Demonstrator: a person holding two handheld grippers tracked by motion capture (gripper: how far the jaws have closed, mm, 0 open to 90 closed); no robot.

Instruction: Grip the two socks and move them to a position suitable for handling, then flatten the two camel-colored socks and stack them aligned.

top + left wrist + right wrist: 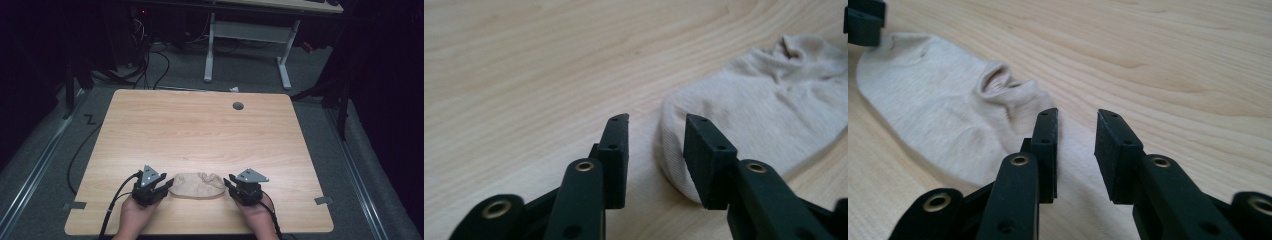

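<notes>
A beige ankle sock (198, 184) lies flat near the front edge of the wooden table (200, 130), between the two grippers. My left gripper (170, 184) stands open at the sock's left end. In the left gripper view, the sock's rounded end (764, 100) sits just past the right jaw of this gripper (656, 122), with no pad pressing on it. My right gripper (229, 181) is open at the sock's right end. In the right gripper view, the sock (943, 110), with its puckered opening, lies beside the left jaw of that gripper (1077, 116), and bare wood shows in the gap.
A round grommet hole (238, 105) sits near the table's far edge. Beyond the table stand a white desk frame (247, 35) and loose cables (150, 65) on the grey floor. Grey tape marks (74, 205) lie at the front corners. A hand holds each gripper.
</notes>
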